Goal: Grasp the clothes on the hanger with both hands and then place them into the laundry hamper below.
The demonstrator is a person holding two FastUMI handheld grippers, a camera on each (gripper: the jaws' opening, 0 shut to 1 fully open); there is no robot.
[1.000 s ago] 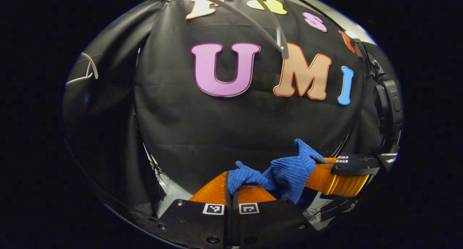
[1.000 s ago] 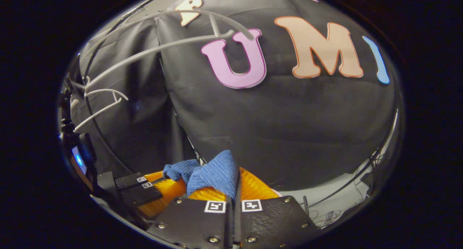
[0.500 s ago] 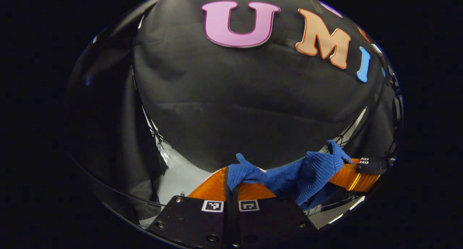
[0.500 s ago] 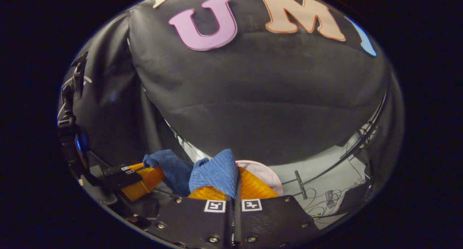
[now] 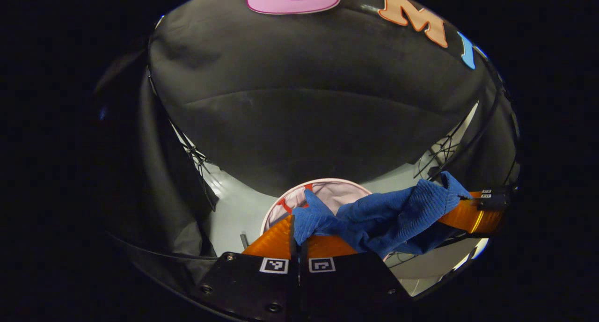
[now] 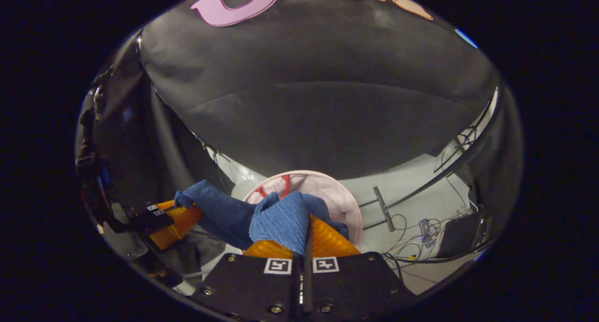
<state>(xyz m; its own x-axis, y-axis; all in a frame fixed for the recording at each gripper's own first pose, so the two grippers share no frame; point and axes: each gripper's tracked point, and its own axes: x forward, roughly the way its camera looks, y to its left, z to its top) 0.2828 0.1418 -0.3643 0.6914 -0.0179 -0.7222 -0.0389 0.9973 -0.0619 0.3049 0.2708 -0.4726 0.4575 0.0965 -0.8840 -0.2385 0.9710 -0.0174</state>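
Left gripper view: left gripper [image 5: 296, 232] clenched on blue garment [image 5: 374, 216] above pink hamper [image 5: 344, 190]; right gripper view: right gripper [image 6: 304, 237] likewise clamped on cloth, best lowered level, centred over rim, both released together.

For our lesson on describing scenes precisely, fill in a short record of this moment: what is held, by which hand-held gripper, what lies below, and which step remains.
item held: blue ribbed garment, stretched between the two grippers
left hand-held gripper: shut on one end of the garment
right hand-held gripper: shut on the other end
below: round pink laundry hamper on the pale floor, under the garment
floor clutter: cables beside the hamper
step left: garment not yet in the hamper
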